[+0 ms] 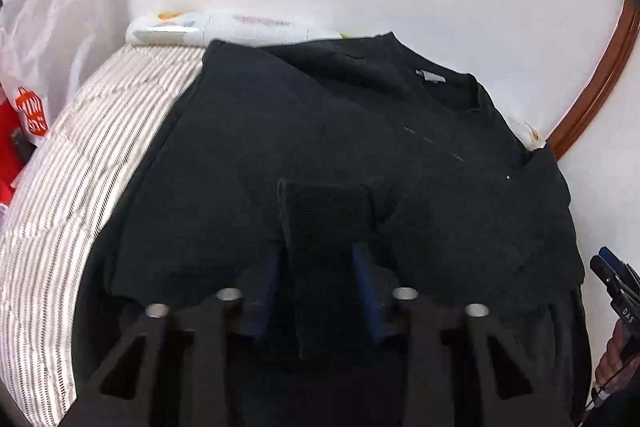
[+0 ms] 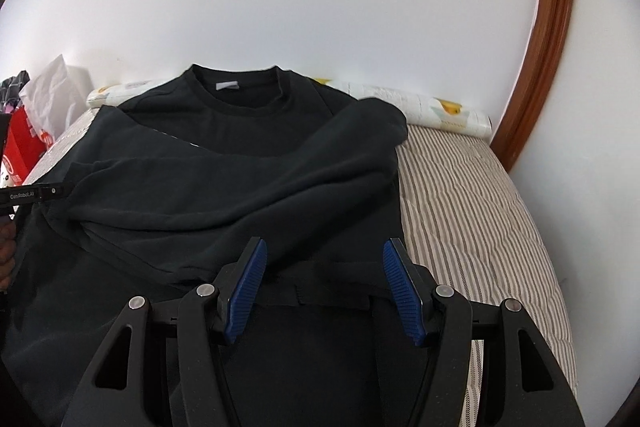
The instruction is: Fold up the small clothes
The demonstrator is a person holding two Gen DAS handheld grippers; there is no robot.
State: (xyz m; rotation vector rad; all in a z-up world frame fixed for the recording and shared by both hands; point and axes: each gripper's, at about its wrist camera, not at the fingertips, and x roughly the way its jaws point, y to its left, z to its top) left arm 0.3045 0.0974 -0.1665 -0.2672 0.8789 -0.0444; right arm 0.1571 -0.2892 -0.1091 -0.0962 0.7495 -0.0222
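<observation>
Free striped bed (image 2: pixel 472 211) at frame right; black sweatshirt (image 2: pixel 240 163) sleeves folded. Left claw (image 1: pixel 316 267) clamps cuff (image 1: pixel 326 207); right claw (image 2: pixel 324 267) open, empty.

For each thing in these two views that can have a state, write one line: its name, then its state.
Black sweatshirt: lying on the bed, neck label showing, one sleeve folded across the chest.
Sleeve cuff: pinched in the left gripper.
Left gripper: shut on the cuff.
Right gripper: open, jaws apart over the hem, nothing held.
Striped bedcover: spread flat under the sweatshirt.
</observation>
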